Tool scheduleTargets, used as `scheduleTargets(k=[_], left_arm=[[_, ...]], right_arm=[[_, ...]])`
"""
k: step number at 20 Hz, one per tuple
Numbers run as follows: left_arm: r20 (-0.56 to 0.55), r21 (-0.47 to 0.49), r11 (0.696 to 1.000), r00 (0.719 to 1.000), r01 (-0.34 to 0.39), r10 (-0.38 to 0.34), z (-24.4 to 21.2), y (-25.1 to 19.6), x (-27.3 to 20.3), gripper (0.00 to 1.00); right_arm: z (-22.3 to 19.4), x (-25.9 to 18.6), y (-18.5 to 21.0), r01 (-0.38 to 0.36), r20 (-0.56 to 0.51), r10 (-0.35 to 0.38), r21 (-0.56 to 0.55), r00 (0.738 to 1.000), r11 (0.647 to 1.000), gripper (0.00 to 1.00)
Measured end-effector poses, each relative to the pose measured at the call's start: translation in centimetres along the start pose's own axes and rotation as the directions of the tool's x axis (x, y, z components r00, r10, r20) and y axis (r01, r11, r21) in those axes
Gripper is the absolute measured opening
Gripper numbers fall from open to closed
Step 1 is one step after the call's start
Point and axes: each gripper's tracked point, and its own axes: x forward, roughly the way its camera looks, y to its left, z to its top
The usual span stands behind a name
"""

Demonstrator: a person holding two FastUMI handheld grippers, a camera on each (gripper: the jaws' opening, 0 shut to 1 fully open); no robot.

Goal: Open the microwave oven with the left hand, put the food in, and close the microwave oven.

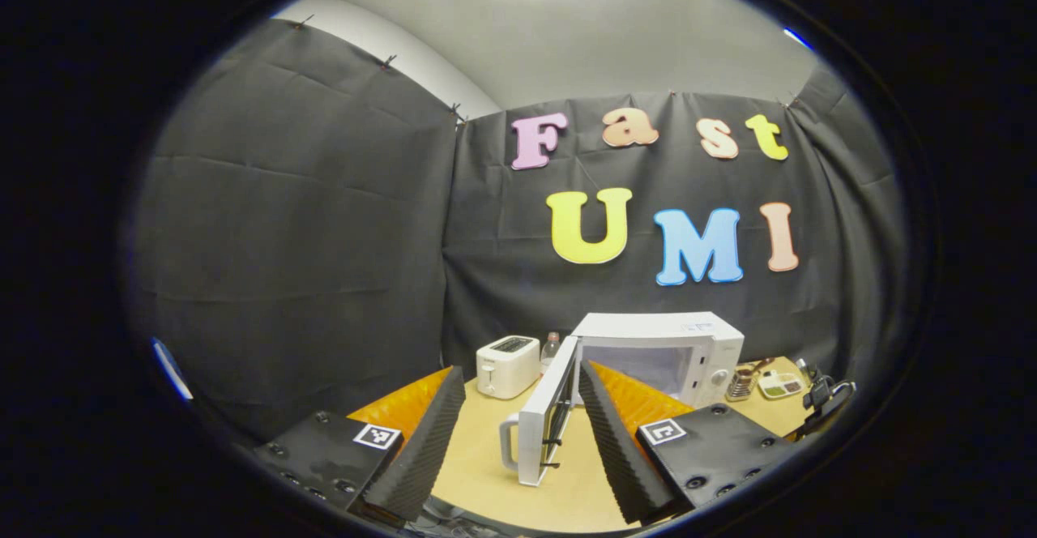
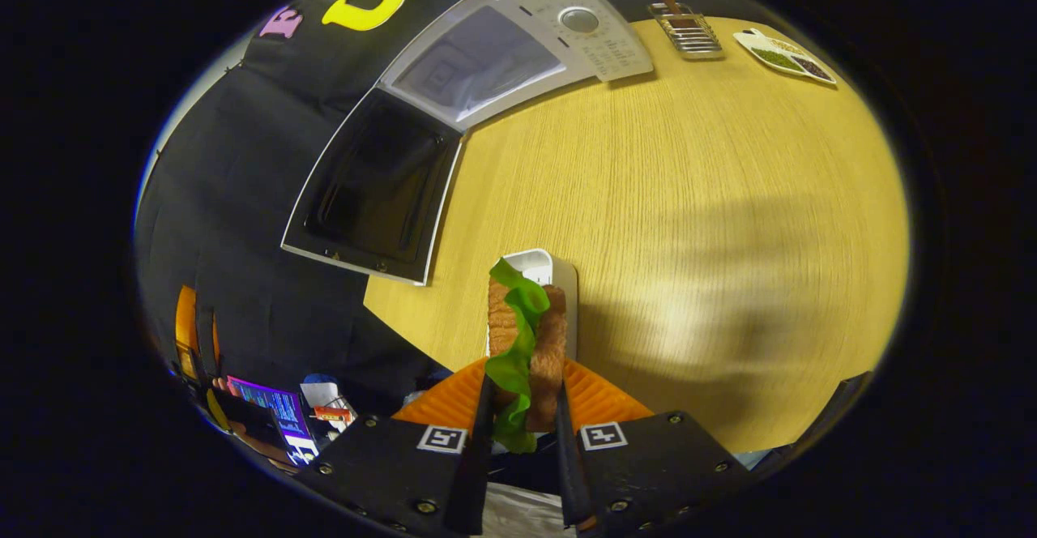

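Observation:
A white microwave [image 1: 672,352] stands at the back of the wooden table with its door [image 1: 544,424] swung wide open toward me. My left gripper [image 1: 518,433] is open, held back from the door with nothing between its fingers. In the right gripper view the microwave [image 2: 518,44] lies at the top with its open door [image 2: 377,185] hanging out past the table edge. My right gripper [image 2: 522,408] is shut on a sandwich [image 2: 525,343] of two brown bread slices with green lettuce, held above a small white tray [image 2: 541,266] near the table's front edge.
A white toaster [image 1: 507,366] and a small bottle [image 1: 550,349] stand left of the microwave. A metal rack [image 2: 687,29] and a white dish of food [image 2: 784,55] sit to its right. The wooden table [image 2: 713,222] is broad and bare in the middle.

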Motion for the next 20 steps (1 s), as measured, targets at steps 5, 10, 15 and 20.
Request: scheduleTargets(k=[5, 10, 15, 20], left_arm=[[0.03, 0.012, 1.0, 0.999, 0.011, -0.011, 1.1, -0.6, 0.8, 0.91], [0.045, -0.01, 0.998, 0.997, 0.059, -0.058, 1.3, -1.3, 3.4, 0.92], [0.052, -0.009, 0.994, 0.993, 0.108, -0.107, 1.5, -0.4, 6.6, 0.91], [0.064, -0.015, 0.992, 0.991, 0.122, -0.121, 2.0, 2.0, 10.2, 0.92]], right_arm=[[2.0, -1.5, 1.4, -0.03, 0.052, 0.031, -0.017, 0.998, 0.999, 0.37], [5.8, -1.5, 4.0, -0.082, 0.16, 0.083, -0.014, 0.984, 0.997, 0.37], [9.5, -0.2, 7.4, -0.122, 0.269, 0.122, -0.017, 0.955, 0.992, 0.36], [13.6, 2.4, 9.8, -0.122, 0.381, 0.111, 0.005, 0.918, 0.992, 0.36]])
